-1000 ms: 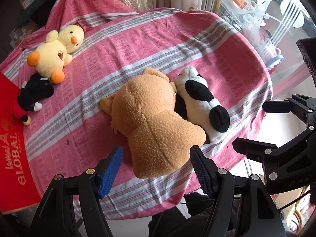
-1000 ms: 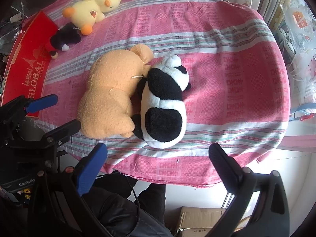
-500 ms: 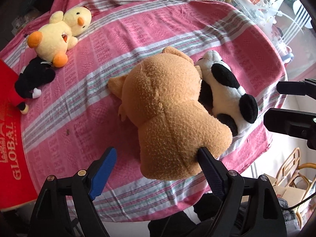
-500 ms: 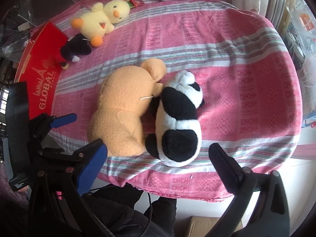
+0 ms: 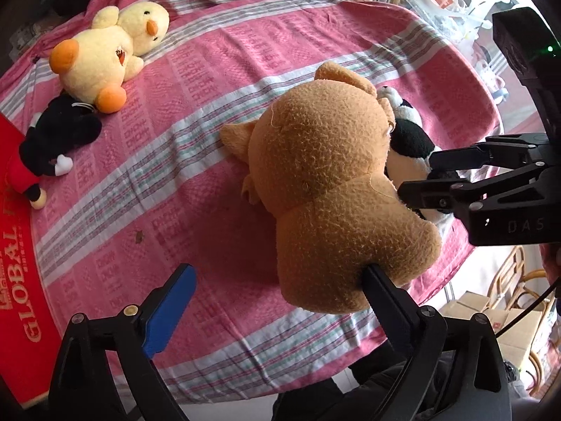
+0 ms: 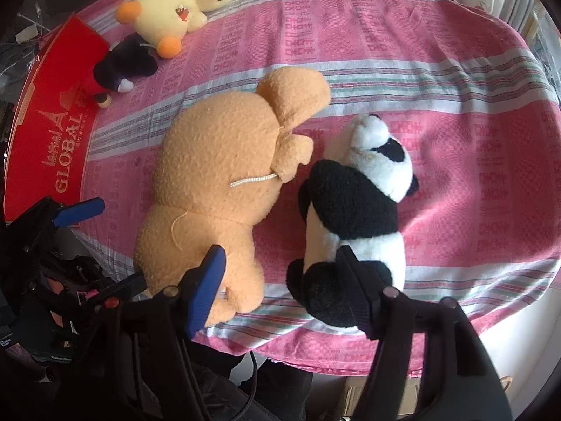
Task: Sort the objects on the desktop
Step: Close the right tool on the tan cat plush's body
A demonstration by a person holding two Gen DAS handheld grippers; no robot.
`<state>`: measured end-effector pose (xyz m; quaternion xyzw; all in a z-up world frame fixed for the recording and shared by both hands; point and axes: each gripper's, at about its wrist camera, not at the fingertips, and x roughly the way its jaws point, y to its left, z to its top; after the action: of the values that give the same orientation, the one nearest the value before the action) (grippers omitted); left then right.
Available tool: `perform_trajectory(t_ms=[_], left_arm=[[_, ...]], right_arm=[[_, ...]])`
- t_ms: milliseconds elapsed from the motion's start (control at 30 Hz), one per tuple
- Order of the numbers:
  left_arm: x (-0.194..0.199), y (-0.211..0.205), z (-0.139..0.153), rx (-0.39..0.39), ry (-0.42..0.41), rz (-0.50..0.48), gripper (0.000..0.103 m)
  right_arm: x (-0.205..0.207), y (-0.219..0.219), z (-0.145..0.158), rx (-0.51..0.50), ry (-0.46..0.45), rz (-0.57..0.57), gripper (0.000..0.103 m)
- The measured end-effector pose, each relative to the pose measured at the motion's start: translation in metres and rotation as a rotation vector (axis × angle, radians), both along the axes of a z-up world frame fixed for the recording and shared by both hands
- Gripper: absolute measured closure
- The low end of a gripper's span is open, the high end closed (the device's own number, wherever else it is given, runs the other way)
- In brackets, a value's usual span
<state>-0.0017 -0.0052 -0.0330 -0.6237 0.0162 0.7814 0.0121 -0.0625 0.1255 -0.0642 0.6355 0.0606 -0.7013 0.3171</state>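
On the counter, draped with a pink striped cloth (image 5: pixel 217 80), a tan plush bear (image 5: pixel 329 182) lay near the front edge with a panda plush (image 6: pixel 357 210) just beside it on its right, the two touching. The left tool (image 5: pixel 277 298) stood spread wide at the bear's rump: its right finger pressed against the fur, its blue-padded left finger (image 5: pixel 168 307) well clear, so nothing was gripped. The right tool (image 6: pixel 284 287) was partly closed at the panda's black hind end; its right finger lay against the leg, while its blue left finger sat before the bear's flank, and I could not tell whether it truly pinched the toy. Far back left lay a yellow chick plush (image 5: pixel 105 52), touching a black plush (image 5: pixel 59 137), beside a red box (image 6: pixel 52 112).
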Motion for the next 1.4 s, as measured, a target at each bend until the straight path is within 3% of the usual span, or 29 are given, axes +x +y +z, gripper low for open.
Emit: perform_trajectory(t_ms=[267, 433, 667, 767, 900, 1033, 1100, 1267, 1400], left_arm=[[0.019, -0.075, -0.001, -0.025, 0.007, 0.061, 0.007], [0.045, -0.137, -0.002, 0.028, 0.004, 0.168, 0.007], [0.076, -0.193, 0.013, 0.074, 0.053, 0.243, 0.007], [0.078, -0.203, 0.017, 0.108, 0.058, 0.239, 0.007], [0.069, -0.205, 0.025, 0.202, 0.057, 0.214, 0.007], [0.053, -0.188, 0.029, 0.219, 0.052, 0.141, 0.007], [0.046, -0.179, 0.031, 0.227, 0.05, 0.104, 0.007], [0.027, -0.157, 0.032, 0.24, 0.036, 0.019, 0.007], [0.022, -0.142, 0.017, 0.195, -0.027, 0.005, 0.007]], right_arm=[[0.005, -0.056, 0.009, -0.121, -0.089, 0.022, 0.043], [0.015, -0.121, 0.012, -0.179, -0.148, 0.093, 0.039], [0.027, -0.217, 0.026, -0.202, -0.167, 0.235, 0.041], [0.033, -0.237, 0.042, -0.197, -0.114, 0.284, 0.041], [0.032, -0.236, 0.046, -0.124, -0.078, 0.246, 0.041], [0.028, -0.217, 0.05, -0.083, -0.046, 0.179, 0.046], [0.023, -0.202, 0.051, -0.054, -0.024, 0.125, 0.059], [0.018, -0.164, 0.044, -0.012, -0.035, 0.012, 0.06], [0.02, -0.15, 0.037, 0.018, -0.05, 0.008, 0.06]])
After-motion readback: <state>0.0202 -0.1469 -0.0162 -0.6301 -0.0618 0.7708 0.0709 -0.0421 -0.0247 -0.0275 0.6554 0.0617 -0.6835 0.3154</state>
